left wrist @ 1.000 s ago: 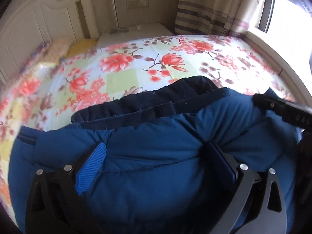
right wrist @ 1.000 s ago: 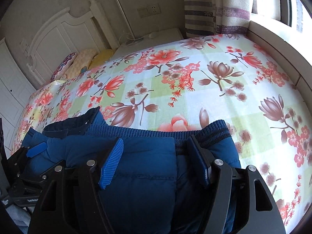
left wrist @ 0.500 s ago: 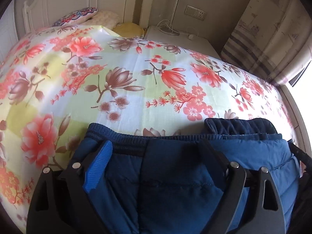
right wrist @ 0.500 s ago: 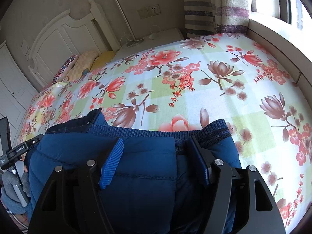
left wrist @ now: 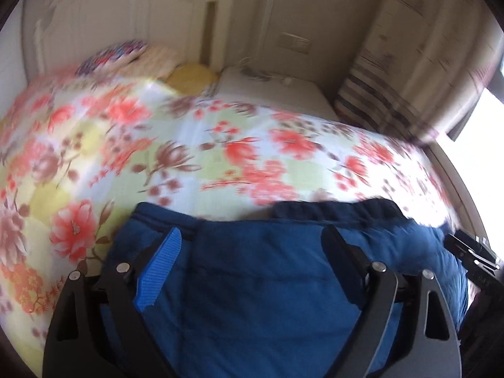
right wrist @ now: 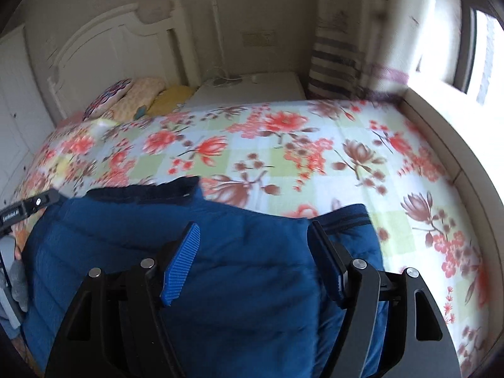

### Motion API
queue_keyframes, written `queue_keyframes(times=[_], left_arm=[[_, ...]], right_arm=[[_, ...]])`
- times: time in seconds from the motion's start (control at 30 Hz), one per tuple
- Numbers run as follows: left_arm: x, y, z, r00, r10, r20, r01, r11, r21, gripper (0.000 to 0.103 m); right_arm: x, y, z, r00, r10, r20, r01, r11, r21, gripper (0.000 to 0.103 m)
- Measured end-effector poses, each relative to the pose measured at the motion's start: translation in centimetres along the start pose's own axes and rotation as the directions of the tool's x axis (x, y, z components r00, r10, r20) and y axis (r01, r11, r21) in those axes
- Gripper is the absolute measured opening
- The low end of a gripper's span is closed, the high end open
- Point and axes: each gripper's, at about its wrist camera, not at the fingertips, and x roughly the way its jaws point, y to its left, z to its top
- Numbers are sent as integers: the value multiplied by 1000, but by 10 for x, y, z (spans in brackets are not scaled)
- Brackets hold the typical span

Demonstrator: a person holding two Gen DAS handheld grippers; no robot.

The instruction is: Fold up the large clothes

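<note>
Blue padded jacket (right wrist: pixel 220 252), one, between two grippers' jaws.

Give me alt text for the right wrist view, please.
A blue padded jacket lies bunched on a floral bedsheet, filling the gap between the right tongs, whose jaws are opening. Behind are pillows, a white headboard and a striped curtain.

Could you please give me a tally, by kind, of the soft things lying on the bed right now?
Blue padded garment: 1
Pillows at the headboard, patterned, cream, yellow: 3
Total: 4
</note>
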Motion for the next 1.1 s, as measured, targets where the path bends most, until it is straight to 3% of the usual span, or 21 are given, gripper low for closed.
queue_keyframes(times=[0.1, 0.17, 0.2, 0.43, 0.6, 0.7, 0.77, 0.83, 0.93, 1.1], left_arm=[[-3, -49, -16, 999, 35, -12, -33, 989, 148, 98], [14, -64, -33, 994, 104, -33, -94, 973, 211, 101], [31, -65, -45, 987, 143, -72, -123, 965, 230, 101], [32, -36, -50, 996, 59, -67, -51, 991, 122, 101], [-8, 5, -45, 991, 132, 11, -132, 988, 82, 101], [-10, 52, -45, 981, 195, -20, -195, 981, -18, 100], [3, 88, -48, 988, 120, -97, -135, 978, -161, 99], [11, 102, -50, 990, 58, -127, -87, 968, -236, 99], [11, 88, -48, 987, 117, -110, -134, 978, -161, 99], [4, 86, -48, 985, 154, -76, -165, 974, -155, 99]], right_arm=[[-4, 59, -17, 999, 18, -33, -24, 979, -204, 77], [10, 81, -34, 997, -33, -65, 12, 955, -297, 81], [15, 82, -39, 998, -31, -60, 13, 959, -284, 82], [14, 62, -38, 997, 25, -71, -39, 979, -200, 83], [-14, 10, -33, 996, -85, 2, 85, 992, -99, 83], [-3, -42, -41, 990, -130, -51, 131, 991, 22, 83], [10, -74, -53, 998, 13, -63, -1, 984, 176, 85], [9, -70, -53, 998, -17, -59, 26, 987, 156, 85], [12, -54, -52, 994, -91, -63, 96, 992, 84, 85], [9, -66, -53, 998, -38, -47, 44, 990, 137, 85]])
